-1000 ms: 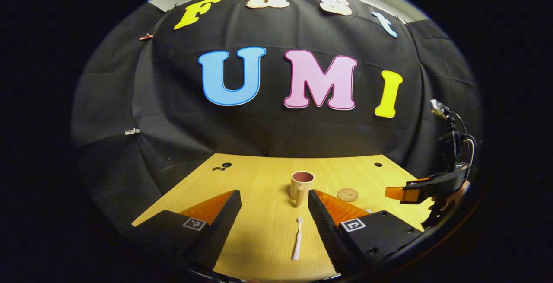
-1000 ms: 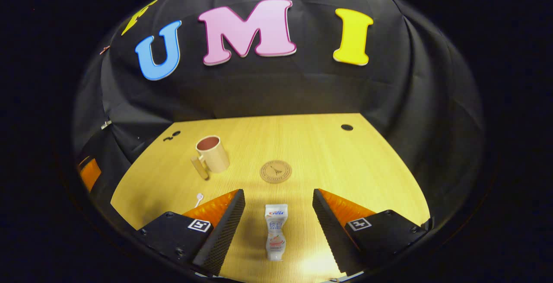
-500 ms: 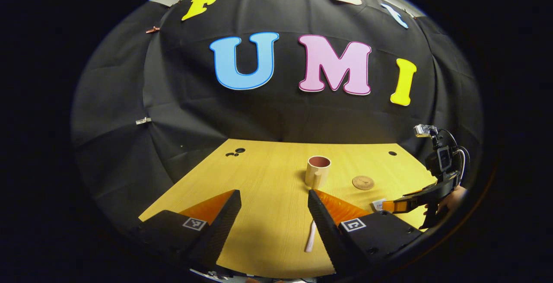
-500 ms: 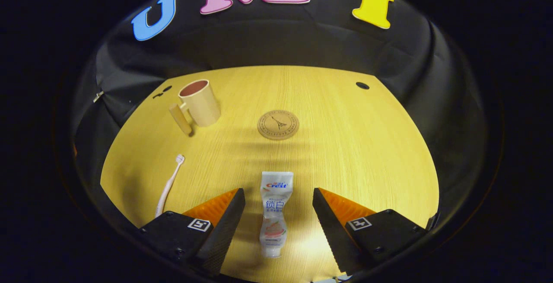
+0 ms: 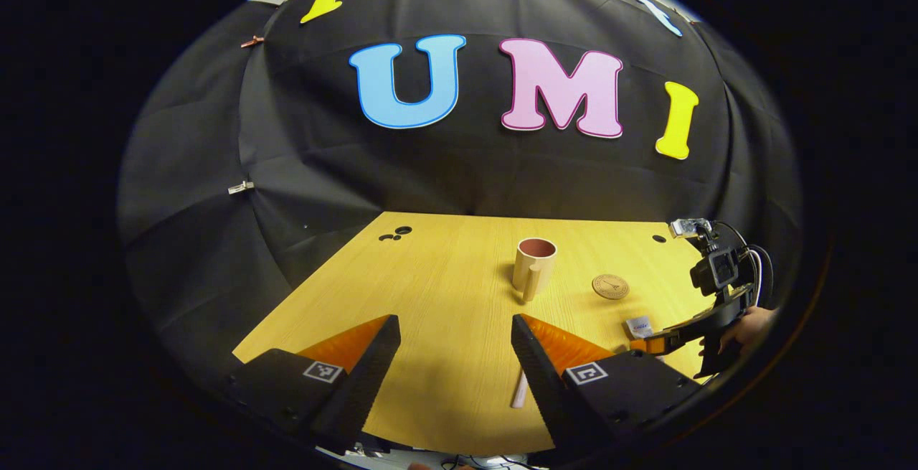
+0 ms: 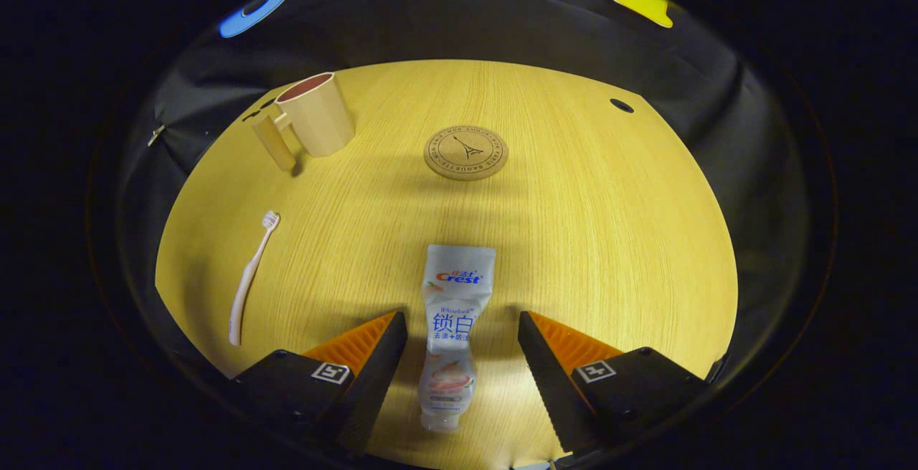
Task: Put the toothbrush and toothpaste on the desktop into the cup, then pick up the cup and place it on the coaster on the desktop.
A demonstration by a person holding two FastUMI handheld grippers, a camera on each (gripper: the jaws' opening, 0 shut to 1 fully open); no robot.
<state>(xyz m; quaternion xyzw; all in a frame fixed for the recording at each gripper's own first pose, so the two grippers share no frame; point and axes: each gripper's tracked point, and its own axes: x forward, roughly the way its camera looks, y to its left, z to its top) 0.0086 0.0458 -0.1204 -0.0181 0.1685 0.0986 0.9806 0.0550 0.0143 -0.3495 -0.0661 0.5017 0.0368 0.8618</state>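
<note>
While the bench (image 6: 588, 240) carries everything flat, the cup (image 6: 315, 115) and coaster (image 6: 465, 152) stand far from both tools. The right hand-held gripper (image 6: 462, 334) hangs open astride the toothpaste (image 6: 453, 312), whose long axis runs straight along its fingers. The left hand-held gripper (image 5: 455, 344), also open, has the toothbrush (image 6: 249, 280) just beside its right finger.

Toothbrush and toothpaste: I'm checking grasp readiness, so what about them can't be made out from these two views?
- Toothbrush, left gripper view: a stub of handle shows; the left claw finger covers the rest.
- Toothpaste, right gripper view: whether the right claw touches it or hangs above cannot be told.
- Toothpaste in the left gripper view: one end shows, the right claw hiding the rest.
- Cup: its bottom inside is out of sight.
</note>
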